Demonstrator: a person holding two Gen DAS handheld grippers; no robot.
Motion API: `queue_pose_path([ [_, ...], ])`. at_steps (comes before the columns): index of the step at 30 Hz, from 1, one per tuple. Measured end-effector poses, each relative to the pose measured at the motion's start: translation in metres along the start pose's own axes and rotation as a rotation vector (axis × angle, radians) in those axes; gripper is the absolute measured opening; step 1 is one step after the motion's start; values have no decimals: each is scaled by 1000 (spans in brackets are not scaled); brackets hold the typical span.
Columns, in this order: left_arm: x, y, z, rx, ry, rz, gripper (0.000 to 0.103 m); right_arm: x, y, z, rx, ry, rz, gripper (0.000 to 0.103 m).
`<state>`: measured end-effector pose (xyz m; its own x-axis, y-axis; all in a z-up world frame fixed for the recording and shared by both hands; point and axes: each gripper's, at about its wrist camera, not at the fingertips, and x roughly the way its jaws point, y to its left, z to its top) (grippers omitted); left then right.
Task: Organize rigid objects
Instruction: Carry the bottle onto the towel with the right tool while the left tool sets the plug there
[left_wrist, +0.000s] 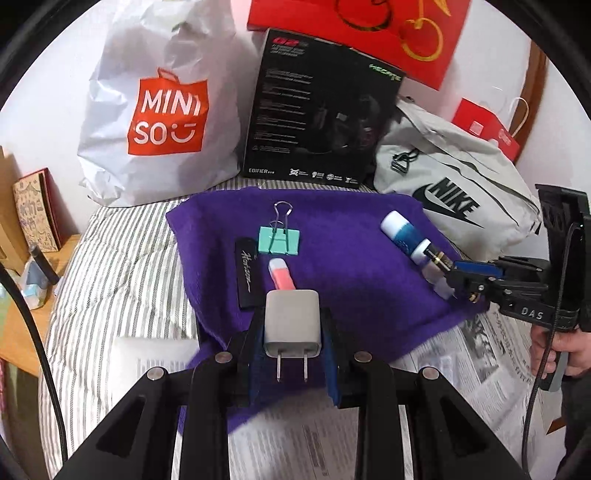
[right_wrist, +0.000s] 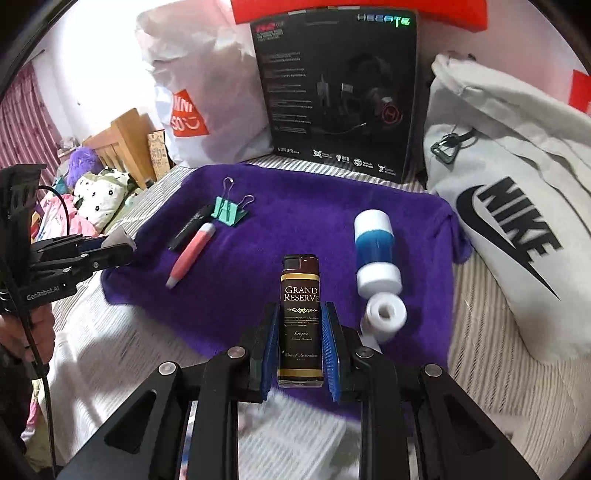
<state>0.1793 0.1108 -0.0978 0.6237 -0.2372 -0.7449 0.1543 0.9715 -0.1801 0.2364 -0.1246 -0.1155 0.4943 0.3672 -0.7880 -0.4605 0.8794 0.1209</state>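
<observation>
While left hand-held gripper (left_wrist: 291, 328) clamps charger (left_wrist: 292, 325), right (right_wrist: 300, 332) clamps lighter (right_wrist: 300, 321).

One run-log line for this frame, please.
left gripper: shut on white charger | right gripper: shut on lighter | purple cloth: binder clip, pink pen

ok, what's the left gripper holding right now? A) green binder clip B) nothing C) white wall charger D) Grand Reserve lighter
C: the left gripper is shut on the white wall charger, prongs pointing back at the camera. The green binder clip lies on the purple cloth, and the lighter is in the right gripper.
</observation>
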Motion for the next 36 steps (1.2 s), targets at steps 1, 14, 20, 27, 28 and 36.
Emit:
queue_pose_path([
  [1, 4, 2, 2, 2, 6, 6, 26, 6, 0, 3, -1, 10, -2, 23],
  [14, 49, 12, 3, 47, 113, 65, 26, 63, 3, 9, -67, 96, -63, 23],
  [20, 57, 11, 3, 65, 128, 78, 26, 66, 5, 9, -91, 96, -76, 23],
  [27, 65, -1, -3, 122, 155, 134, 27, 65, 4, 9, -89, 95, -67, 24],
  [28, 65, -1, -4, 124, 157, 135, 28, 66, 5, 9, -96, 99, -69, 24],
  [36, 62, -7, -4, 118, 199, 93, 50, 60, 7, 5, -102, 128, -69, 42],
])
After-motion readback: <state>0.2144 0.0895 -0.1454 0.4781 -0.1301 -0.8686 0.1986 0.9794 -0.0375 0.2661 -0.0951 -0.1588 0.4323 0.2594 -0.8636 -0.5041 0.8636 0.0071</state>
